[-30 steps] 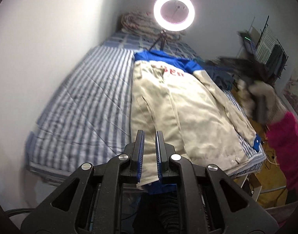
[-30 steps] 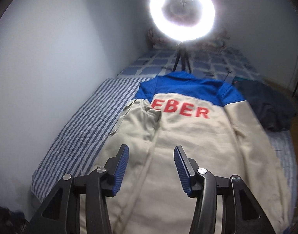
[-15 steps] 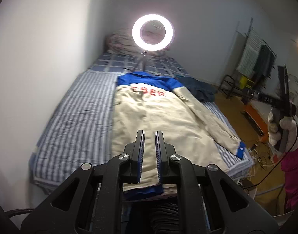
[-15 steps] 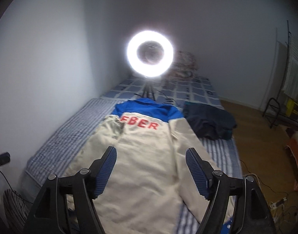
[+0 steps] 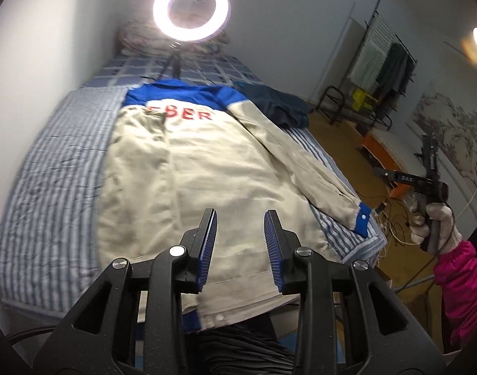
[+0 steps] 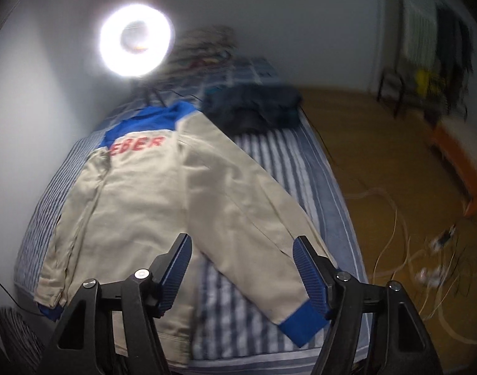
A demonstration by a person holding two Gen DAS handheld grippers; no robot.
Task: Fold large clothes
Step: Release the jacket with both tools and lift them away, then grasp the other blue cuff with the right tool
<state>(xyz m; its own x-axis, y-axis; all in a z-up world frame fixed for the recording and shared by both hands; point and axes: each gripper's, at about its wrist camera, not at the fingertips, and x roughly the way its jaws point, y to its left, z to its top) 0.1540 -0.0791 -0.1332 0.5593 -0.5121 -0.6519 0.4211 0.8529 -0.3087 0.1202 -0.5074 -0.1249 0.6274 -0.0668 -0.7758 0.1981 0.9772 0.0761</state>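
Note:
A beige jacket [image 5: 207, 168] with a blue yoke and red letters lies back-up on the striped bed [image 5: 51, 181]. My left gripper [image 5: 239, 215] hovers above its hem, its jaws opening with nothing between them. The left sleeve is folded in over the body. The right sleeve [image 6: 254, 206] stretches out to a blue cuff [image 6: 301, 322] near the bed's foot. My right gripper [image 6: 241, 240] hangs above that sleeve, jaws wide and closing a little, pads clear of the cloth. In the left wrist view a gloved hand [image 5: 432, 225] in a pink sleeve holds it off the bed's right side.
A lit ring light [image 5: 191, 9] on a tripod stands at the bed's head by a rolled quilt. A dark blue garment [image 6: 254, 109] lies at the jacket's right. A wall runs along the left. Right of the bed: wooden floor with cables [image 6: 426, 259], an orange bench [image 5: 391, 150], a drying rack [image 5: 382, 53].
My left jaws went from nearly shut to apart. The right gripper swung rightwards from over the jacket's back to over the outstretched sleeve, and its jaws widened.

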